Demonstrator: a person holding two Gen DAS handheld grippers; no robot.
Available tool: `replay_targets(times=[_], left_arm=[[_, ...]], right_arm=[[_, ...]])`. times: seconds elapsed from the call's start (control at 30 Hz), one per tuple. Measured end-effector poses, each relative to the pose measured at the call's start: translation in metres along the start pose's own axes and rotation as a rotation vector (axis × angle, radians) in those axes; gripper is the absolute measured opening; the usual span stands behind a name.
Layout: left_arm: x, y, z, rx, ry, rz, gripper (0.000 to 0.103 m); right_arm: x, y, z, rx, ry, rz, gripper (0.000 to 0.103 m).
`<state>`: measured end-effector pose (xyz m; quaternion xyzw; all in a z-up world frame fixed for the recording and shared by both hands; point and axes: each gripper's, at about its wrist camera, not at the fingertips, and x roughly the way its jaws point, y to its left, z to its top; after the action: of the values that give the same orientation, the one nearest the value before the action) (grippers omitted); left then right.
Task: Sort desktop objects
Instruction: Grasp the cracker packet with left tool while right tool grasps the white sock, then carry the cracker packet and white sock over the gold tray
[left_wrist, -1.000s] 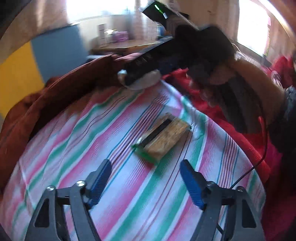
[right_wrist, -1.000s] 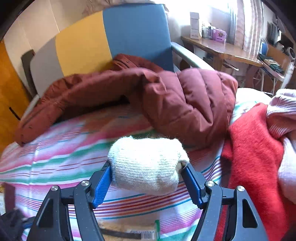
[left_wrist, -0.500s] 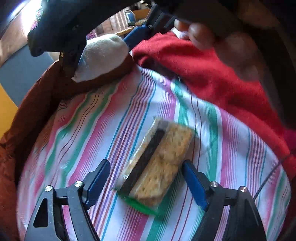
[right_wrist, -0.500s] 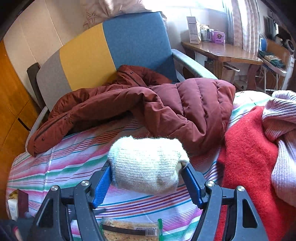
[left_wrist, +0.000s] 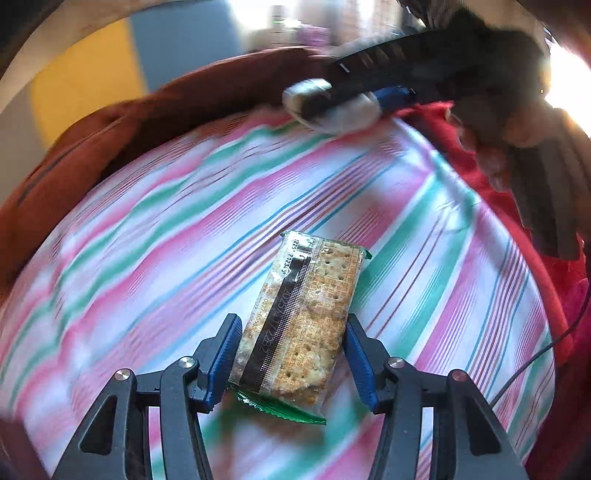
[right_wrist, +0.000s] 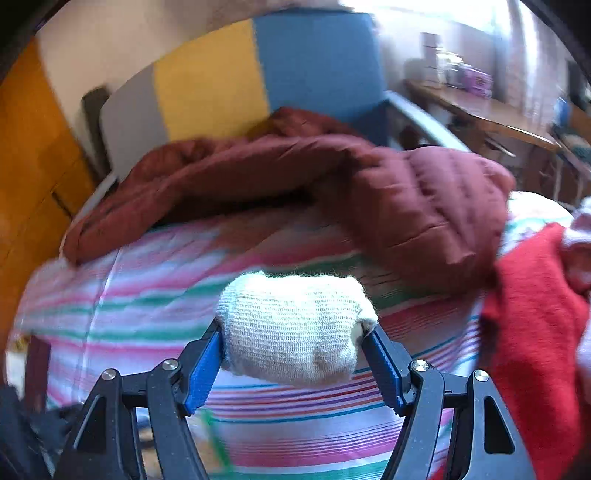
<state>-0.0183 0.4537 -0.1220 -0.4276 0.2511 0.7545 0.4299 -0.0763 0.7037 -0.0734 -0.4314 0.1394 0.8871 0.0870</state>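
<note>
Striped pink-green bedsheet (left_wrist: 155, 229); left hand-held gripper (left_wrist: 291, 354) closing around clear-wrapped cracker packet (left_wrist: 306, 317); right hand-held gripper (right_wrist: 295, 350) clamps cream knitted sock roll (right_wrist: 295, 328); maroon puffer jacket (right_wrist: 406, 195) behind.

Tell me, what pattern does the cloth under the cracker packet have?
The cloth has pink, green and white stripes with thin blue lines, clearest in the left wrist view.

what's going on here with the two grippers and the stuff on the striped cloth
A person is sorting things on a striped cloth with two handheld grippers. The left gripper is closing around a cracker packet lying on the cloth; contact isn't clear. The right gripper holds a rolled white sock above the cloth, near a maroon jacket.
</note>
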Motion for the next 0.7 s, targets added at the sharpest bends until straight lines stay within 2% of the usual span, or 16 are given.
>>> replay_targets(times=[0.1,0.17,0.47,0.57,0.7], left_arm=[[-0.023,0.022,-0.034,-0.095,-0.007,0.05,0.056],[-0.038,0.036,-0.051,-0.144,-0.015,0.058,0.056],[-0.064,0.053,-0.077,-0.233,-0.048,0.081,0.056],[-0.065,0.054,-0.075,-0.243,-0.073,0.082,0.056],[-0.087,0.057,-0.085,-0.262,-0.118,0.09,0.056]], right_arm=[[0.018,0.026,-0.008,-0.055,0.071,0.031,0.072],[0.027,0.049,-0.014,-0.11,0.117,0.028,0.072],[0.008,0.135,-0.039,-0.228,0.147,0.108,0.072],[0.002,0.151,-0.049,-0.241,0.16,0.116,0.072],[-0.008,0.168,-0.06,-0.255,0.166,0.12,0.072]])
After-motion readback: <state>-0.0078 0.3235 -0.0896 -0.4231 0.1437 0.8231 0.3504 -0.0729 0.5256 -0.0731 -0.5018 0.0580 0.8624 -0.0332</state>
